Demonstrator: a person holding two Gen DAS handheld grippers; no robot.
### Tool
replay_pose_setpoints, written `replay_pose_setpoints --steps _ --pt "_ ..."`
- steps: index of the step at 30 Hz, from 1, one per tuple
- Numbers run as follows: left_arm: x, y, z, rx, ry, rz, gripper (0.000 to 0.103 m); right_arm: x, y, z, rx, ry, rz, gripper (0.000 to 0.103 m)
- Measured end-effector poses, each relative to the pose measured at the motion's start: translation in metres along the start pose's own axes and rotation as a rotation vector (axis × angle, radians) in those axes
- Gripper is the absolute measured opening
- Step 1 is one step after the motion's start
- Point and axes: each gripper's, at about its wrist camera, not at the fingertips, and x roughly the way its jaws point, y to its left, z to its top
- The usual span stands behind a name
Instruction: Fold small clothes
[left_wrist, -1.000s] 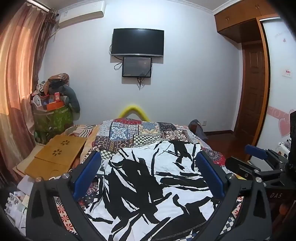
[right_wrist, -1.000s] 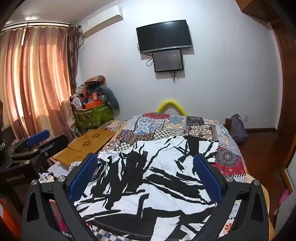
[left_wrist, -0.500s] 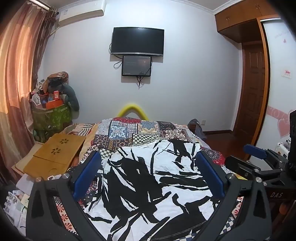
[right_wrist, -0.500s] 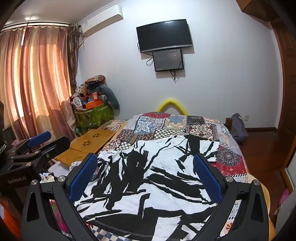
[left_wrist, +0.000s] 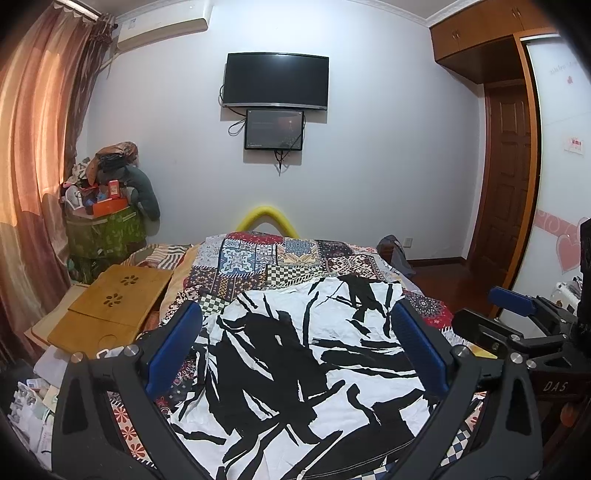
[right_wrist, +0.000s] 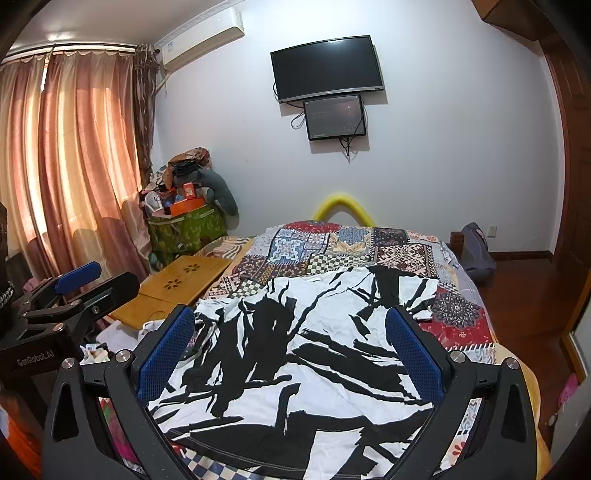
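Left gripper (left_wrist: 295, 354): I see its jaws spread wide, holding nothing.
Right gripper (right_wrist: 291, 354): jaws likewise wide apart, empty, just right of the left one.
Shirt (left_wrist: 295, 362): lies spread flat below and ahead of both jaws.
Bed (left_wrist: 258, 258): patchwork cover under the shirt.

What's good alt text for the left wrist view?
A black-and-white patterned garment lies spread flat on a patchwork bedspread, framed by the open left claw. The right claw shows at the right edge; a wall TV hangs beyond.
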Motion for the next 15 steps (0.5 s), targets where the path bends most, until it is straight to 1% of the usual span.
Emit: replay_pose_setpoints --steps 15 --pt "0.0044 -0.0035 -0.0019 0.007 0.015 -0.004 0.103 0.0039 -0.0039 -0.0071 0.011 0.008 -0.003 0.103"
